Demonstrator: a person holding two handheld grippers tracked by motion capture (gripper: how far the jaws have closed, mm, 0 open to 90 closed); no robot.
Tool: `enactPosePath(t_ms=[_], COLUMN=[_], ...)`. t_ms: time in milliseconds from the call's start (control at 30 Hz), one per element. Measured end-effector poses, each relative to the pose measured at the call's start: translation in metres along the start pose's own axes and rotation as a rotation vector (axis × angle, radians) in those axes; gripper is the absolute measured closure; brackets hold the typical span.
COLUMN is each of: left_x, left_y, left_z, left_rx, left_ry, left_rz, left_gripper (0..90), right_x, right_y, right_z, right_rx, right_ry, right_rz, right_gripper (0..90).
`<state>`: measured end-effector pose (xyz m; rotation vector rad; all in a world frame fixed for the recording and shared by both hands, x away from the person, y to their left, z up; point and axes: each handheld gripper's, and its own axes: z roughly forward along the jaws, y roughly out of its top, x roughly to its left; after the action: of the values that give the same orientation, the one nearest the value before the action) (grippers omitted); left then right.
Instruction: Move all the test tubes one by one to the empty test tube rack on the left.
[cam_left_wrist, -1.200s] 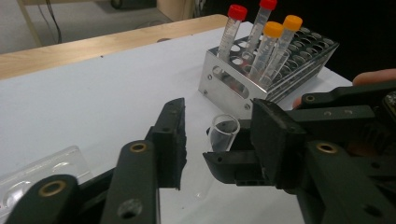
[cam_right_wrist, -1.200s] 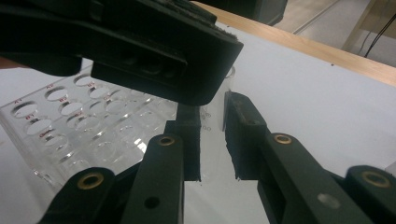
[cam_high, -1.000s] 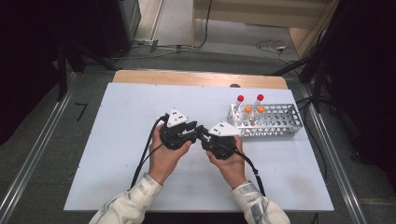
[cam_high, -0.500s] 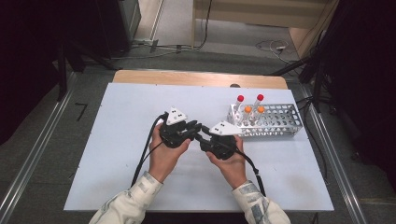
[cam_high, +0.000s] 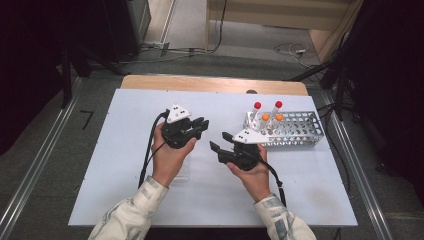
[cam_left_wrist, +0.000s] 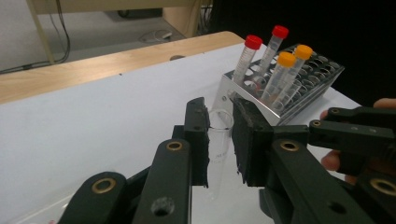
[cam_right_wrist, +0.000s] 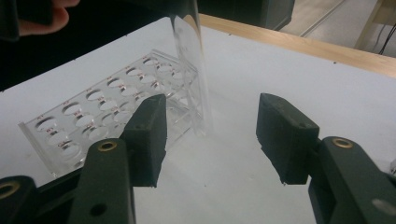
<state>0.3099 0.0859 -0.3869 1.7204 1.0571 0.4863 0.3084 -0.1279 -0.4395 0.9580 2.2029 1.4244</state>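
A clear, uncapped tube (cam_left_wrist: 217, 156) stands upright between the jaws of my left gripper (cam_left_wrist: 219, 111), which is shut on it. In the high view my left gripper (cam_high: 204, 123) is at the table's middle and points right. My right gripper (cam_high: 218, 142) faces it from a short way off. In the right gripper view, my right gripper (cam_right_wrist: 210, 119) is open and holds nothing. The clear tube (cam_right_wrist: 190, 65) hangs just beyond its jaws, over a clear plastic rack (cam_right_wrist: 98, 126). A metal rack (cam_high: 297, 132) holds two red-capped tubes (cam_left_wrist: 252, 53) and two orange-capped tubes (cam_left_wrist: 287, 70).
The metal rack (cam_left_wrist: 299, 95) sits at the right of the white table top (cam_high: 125, 165), just behind my right hand. A wooden strip (cam_high: 210, 84) runs along the far edge. Cables trail from both grippers towards the near edge.
The two grippers were pressed together at the table's middle. They have drawn apart: the right one has moved back to the right and nearer me, and the left one keeps the tube.
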Motion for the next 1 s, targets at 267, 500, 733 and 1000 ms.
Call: enactPosePath(t_ms=[267, 500, 733, 1000], left_x=[0.020, 0.030, 0.039, 0.038], left_y=[0.007, 0.013, 0.013, 0.009], left_z=[-0.009, -0.014, -0.017, -0.012], left_rx=[-0.022, -0.036, -0.035, -0.017], left_ry=[0.064, 0.114, 0.158, 0.197], left_rz=[-0.008, -0.002, 0.004, 0.042], left_gripper=[77.5, 77.5, 77.5, 77.5], right_x=[-0.006, -0.006, -0.007, -0.008], right_y=[-0.005, -0.005, -0.005, -0.005], right_z=[-0.001, -0.001, -0.001, -0.001], right_rx=[0.010, 0.012, 0.012, 0.011], right_ry=[-0.015, -0.015, -0.014, -0.015], right_rz=[0.008, 0.010, 0.009, 0.009], right_gripper=[41.0, 40.9, 39.4, 36.2])
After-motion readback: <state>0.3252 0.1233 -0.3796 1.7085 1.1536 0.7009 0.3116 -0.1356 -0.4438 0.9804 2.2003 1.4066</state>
